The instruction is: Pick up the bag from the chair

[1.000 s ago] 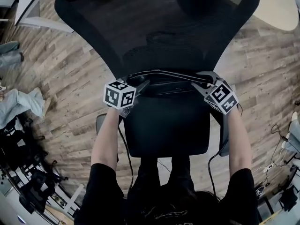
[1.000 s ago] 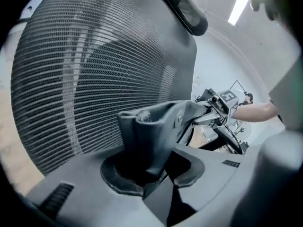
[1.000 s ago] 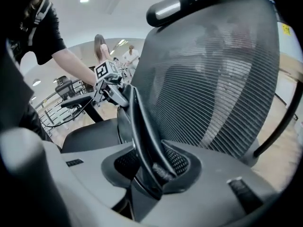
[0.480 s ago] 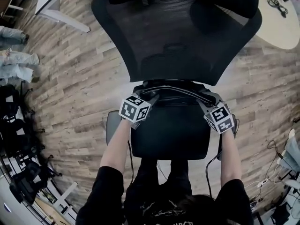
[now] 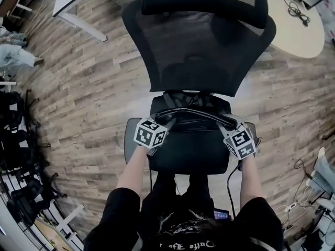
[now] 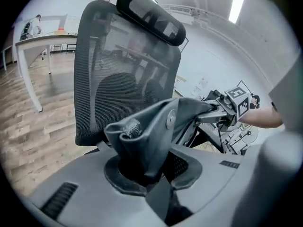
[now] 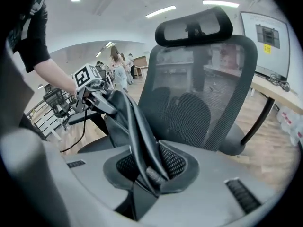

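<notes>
**A:** Where's the bag at?

**B:** Big mesh chair [image 5: 204, 46] fills the view — black bag [image 5: 192, 120] hangs over its seat, stretched between both tools.

**A:** Gripped?

**B:** Yep. Left tool [image 5: 168, 122] has just clamped down on one end (fabric bunched in its jaws), right tool [image 5: 223, 125] has just squeezed onto the other end, pinching the strap.

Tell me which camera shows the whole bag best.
The head view: the bag spans from left gripper to right gripper over the chair seat. Each gripper view shows only the bunched end clamped in its own jaws.
</notes>
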{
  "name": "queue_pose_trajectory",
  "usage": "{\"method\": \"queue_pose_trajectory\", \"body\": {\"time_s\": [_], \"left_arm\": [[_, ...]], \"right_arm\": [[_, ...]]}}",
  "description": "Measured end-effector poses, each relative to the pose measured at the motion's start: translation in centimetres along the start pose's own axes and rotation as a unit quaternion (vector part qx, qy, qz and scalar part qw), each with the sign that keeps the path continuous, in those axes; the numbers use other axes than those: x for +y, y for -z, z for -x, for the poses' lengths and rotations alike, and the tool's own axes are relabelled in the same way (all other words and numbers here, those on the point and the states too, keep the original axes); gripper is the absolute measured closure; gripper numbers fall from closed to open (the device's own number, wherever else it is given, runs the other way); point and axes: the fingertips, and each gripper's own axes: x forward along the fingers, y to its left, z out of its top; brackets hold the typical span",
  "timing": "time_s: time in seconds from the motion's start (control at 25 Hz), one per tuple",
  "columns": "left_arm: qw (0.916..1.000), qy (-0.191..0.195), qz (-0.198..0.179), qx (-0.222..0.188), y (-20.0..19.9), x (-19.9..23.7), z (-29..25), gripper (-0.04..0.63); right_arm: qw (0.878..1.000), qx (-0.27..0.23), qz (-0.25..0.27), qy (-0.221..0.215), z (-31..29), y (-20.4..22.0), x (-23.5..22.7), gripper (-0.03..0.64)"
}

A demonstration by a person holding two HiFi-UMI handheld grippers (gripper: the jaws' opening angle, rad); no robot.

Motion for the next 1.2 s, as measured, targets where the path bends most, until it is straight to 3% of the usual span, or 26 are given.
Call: {"method": "queue_pose_trajectory", "body": {"time_s": [0.2,0.44,0.68,0.92,1.2], "left_arm": [[0.9998,-0.013,-0.011,-0.009,-0.6,-3.7,3.5,0.517],[0.9975,-0.028,-0.049,-0.042,-1.1,-7.6,8.6,0.517],[0.9957,-0.037,-0.05,-0.069,-0.6,-11.0,12.7,0.517],[0.9961,-0.042,-0.038,-0.068,-0.8,-13.7,15.5,0.517],[0.9933,-0.04,-0.084,-0.069,-1.2,-16.7,18.9,0.517]], "right_arm": [[1.0,-0.016,0.007,0.019,4.9,-1.4,1.7,0.529],[0.998,-0.055,-0.005,0.041,10.4,-3.3,4.8,0.529],[0.996,-0.068,0.014,0.058,15.0,-4.6,7.7,0.529],[0.994,-0.073,0.032,0.073,18.8,-5.9,9.3,0.529],[0.992,-0.095,0.021,0.08,22.6,-6.1,11.9,0.529]]}}
